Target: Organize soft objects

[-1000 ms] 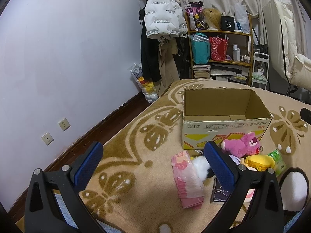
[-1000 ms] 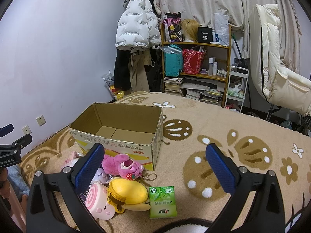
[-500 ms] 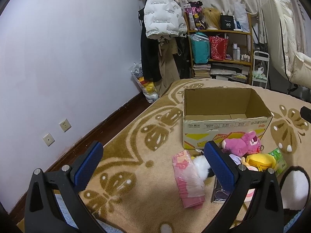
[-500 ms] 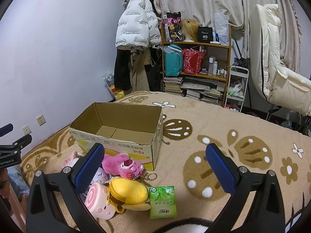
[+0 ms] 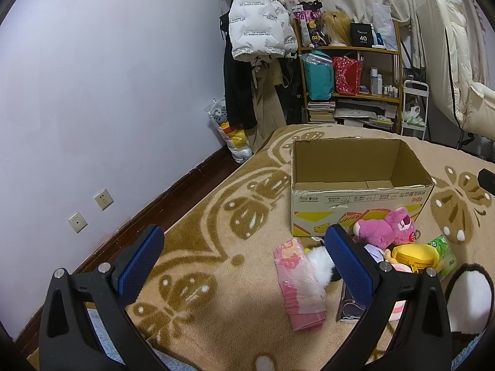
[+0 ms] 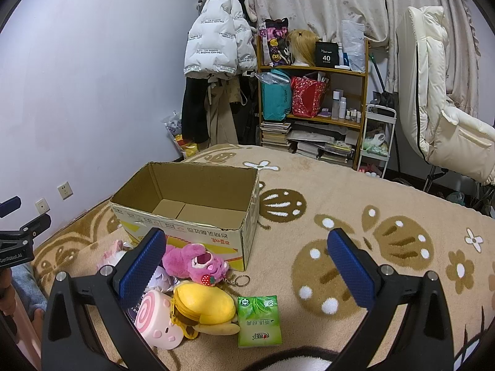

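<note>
Hovering both grippers, left gripper [image 5: 244, 256] and right gripper [image 6: 247, 258], jaws apart, empty. Near to far from cardboard box [image 6: 188, 216]: green tissue pack [image 6: 260, 321], yellow plush [image 6: 204, 304], pink roll toy [image 6: 157, 320], then pink plush [image 6: 195, 261] touching box front. Box empty. Step: pre-grasp. Next, I judge: descend, straddle one toy, close gently.

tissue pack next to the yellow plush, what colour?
Green with a leaf print, the tissue pack shows best in the right wrist view, beside the yellow plush.

Patterned carpet [image 6: 355, 191] under open cardboard box [image 6: 198, 216], plush toys [image 6: 195, 259], tissue pack [image 6: 259, 321]
</note>
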